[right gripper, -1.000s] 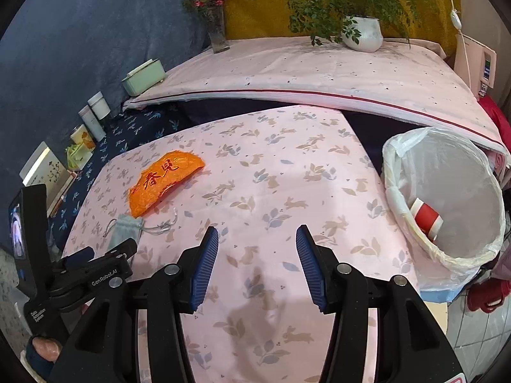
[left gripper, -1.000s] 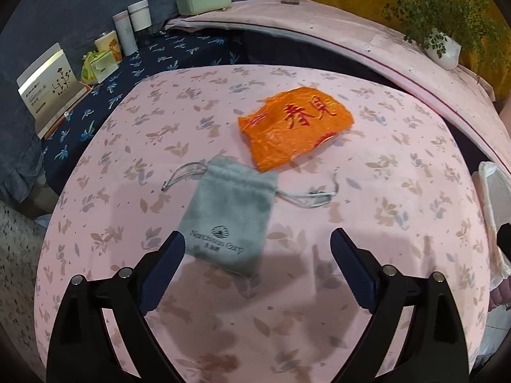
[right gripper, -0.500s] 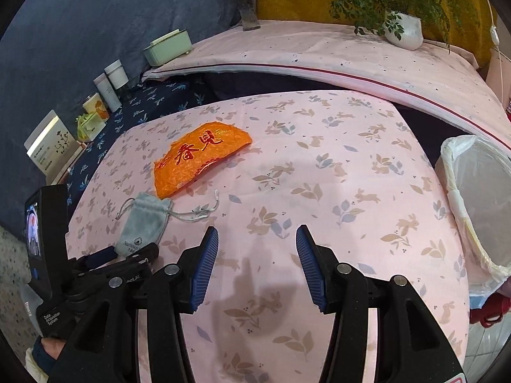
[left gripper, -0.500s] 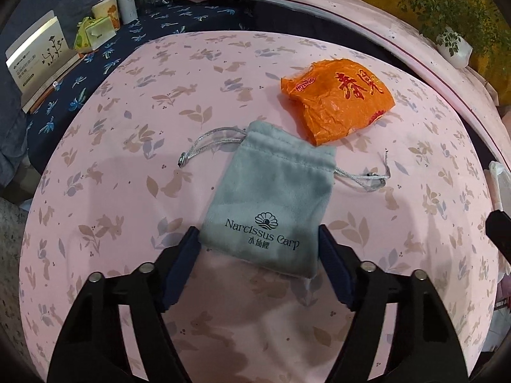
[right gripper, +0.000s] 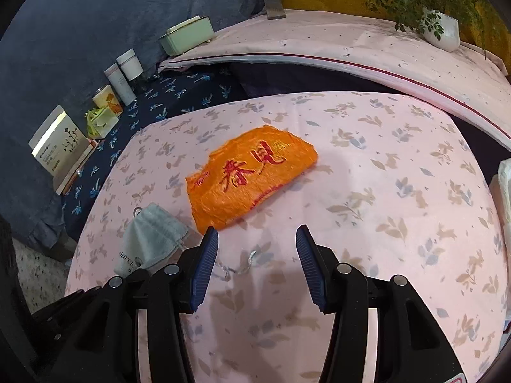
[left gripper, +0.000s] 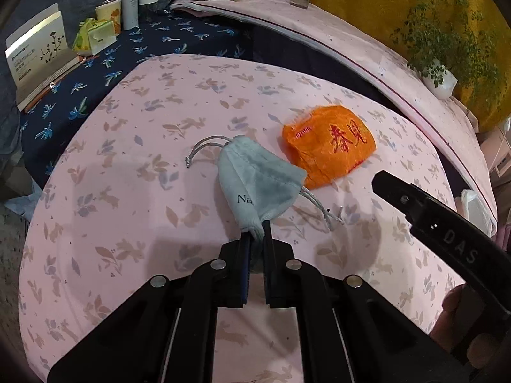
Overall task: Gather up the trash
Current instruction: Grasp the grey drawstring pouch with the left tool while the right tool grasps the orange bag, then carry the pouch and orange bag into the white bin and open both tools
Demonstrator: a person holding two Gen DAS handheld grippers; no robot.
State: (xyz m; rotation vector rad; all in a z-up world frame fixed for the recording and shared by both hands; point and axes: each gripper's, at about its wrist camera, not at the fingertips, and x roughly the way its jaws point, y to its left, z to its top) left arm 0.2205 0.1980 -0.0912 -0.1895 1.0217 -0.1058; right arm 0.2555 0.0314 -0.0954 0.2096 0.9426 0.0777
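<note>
Left gripper (left gripper: pixel 255 233) jaws were clamped on grey drawstring pouch (left gripper: pixel 258 175) bottom edge; lift straight, cords trailing. Right gripper (right gripper: pixel 257 265) jaws gaped empty, orange wrapper (right gripper: pixel 249 175) just ahead.

Green box (right gripper: pixel 186 35): far back. Two white canisters (right gripper: pixel 124 73), a printed cup (right gripper: pixel 105 97) and a white book (right gripper: pixel 60 142): in front of the box, leftward. Potted plant (right gripper: pixel 442 30): far to the box's right.

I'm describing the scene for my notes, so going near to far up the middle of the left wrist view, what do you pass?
Left tongs shut on the grey pouch → orange wrapper → pink shelf edge.
</note>
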